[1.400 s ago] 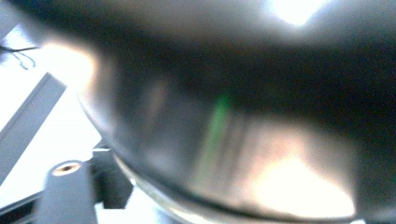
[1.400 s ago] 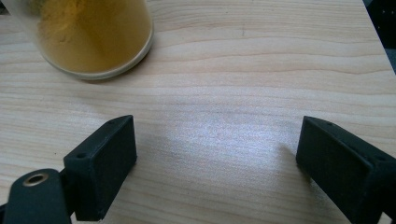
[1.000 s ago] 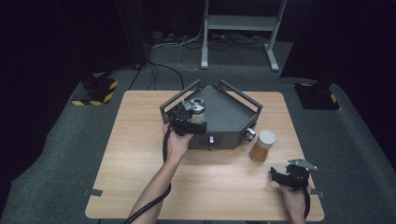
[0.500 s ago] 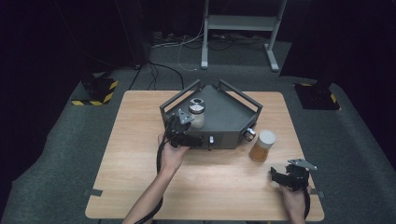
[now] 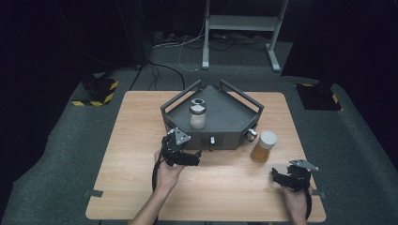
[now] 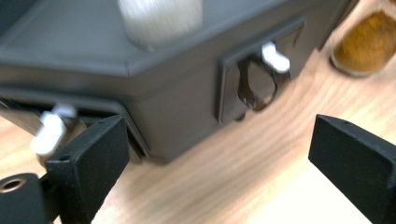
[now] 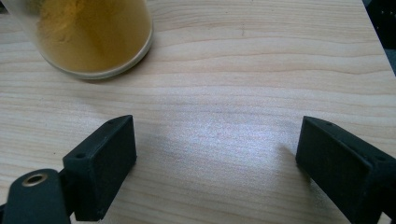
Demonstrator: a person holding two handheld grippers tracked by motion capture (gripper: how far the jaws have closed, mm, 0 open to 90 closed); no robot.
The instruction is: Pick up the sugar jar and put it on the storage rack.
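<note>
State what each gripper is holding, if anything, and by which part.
Nothing is held. The left gripper is open in front of the dark rack; the right gripper is open over the bare table.

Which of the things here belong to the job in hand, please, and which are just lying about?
In the job: white jar, grey rack, amber jar, left gripper, right gripper.
Lying about: striped floor block, metal stand, floor cables.

A clear shaker jar (image 5: 197, 114) of pale grains, dark-lidded, stands upright on the grey angular rack (image 5: 237, 123) — mid-worktop, its white-knobbed drawers shut.
</note>
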